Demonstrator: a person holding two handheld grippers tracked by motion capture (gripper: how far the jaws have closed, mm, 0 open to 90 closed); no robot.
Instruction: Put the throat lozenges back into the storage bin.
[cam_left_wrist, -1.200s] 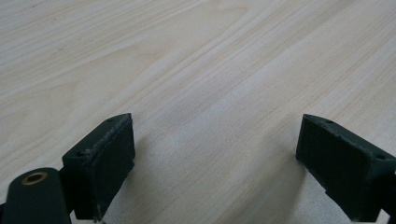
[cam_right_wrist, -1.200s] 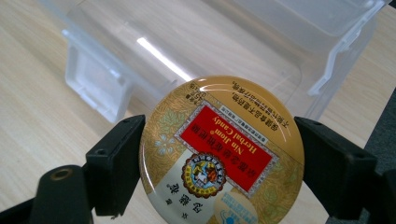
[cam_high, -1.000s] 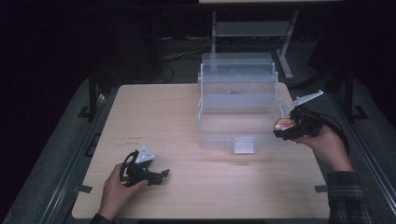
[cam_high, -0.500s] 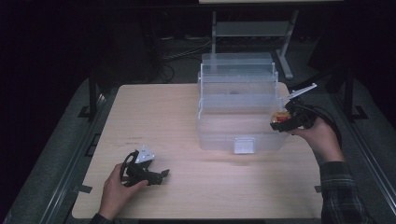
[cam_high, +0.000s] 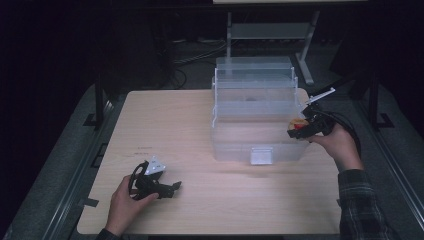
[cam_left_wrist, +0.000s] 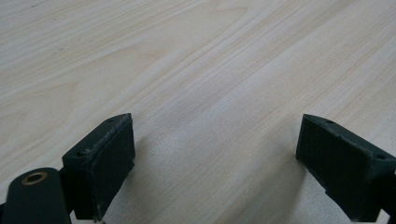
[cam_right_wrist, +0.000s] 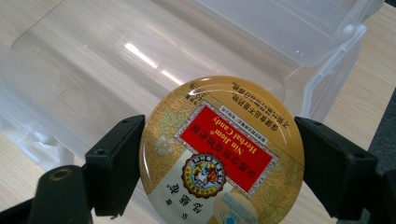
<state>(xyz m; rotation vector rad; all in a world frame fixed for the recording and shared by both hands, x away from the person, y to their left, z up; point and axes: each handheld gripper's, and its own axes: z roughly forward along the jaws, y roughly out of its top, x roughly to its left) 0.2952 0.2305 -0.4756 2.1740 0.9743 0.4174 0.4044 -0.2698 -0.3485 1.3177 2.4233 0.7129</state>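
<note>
My right gripper (cam_right_wrist: 219, 163) is clamped on a round gold candy tin (cam_right_wrist: 222, 151), one black pad on each side of its rim; red label with gold lettering faces the camera, lid up and roughly level; the tin sits over the front edge of the clear plastic storage box (cam_right_wrist: 140, 70), whose open bottom compartment lies just behind and below it; in the high view I see that gripper (cam_high: 300, 127) at the box's right front corner, my right hand (cam_high: 337, 145) behind it, tin (cam_high: 298, 123) a small gold-red spot at the tip; plaid sleeve (cam_high: 362, 205) below. My left gripper (cam_high: 167, 189) lies low at the near left of the wooden table (cam_high: 170, 125), well apart from the box; in its own view the jaws stand wide apart with bare wood grain between them, nothing gripped (cam_left_wrist: 215, 172). Farther back the box (cam_high: 255, 107) rises in stepped transparent tiers, white latch on its front wall; dark floor and a metal stand beyond the table.
</note>
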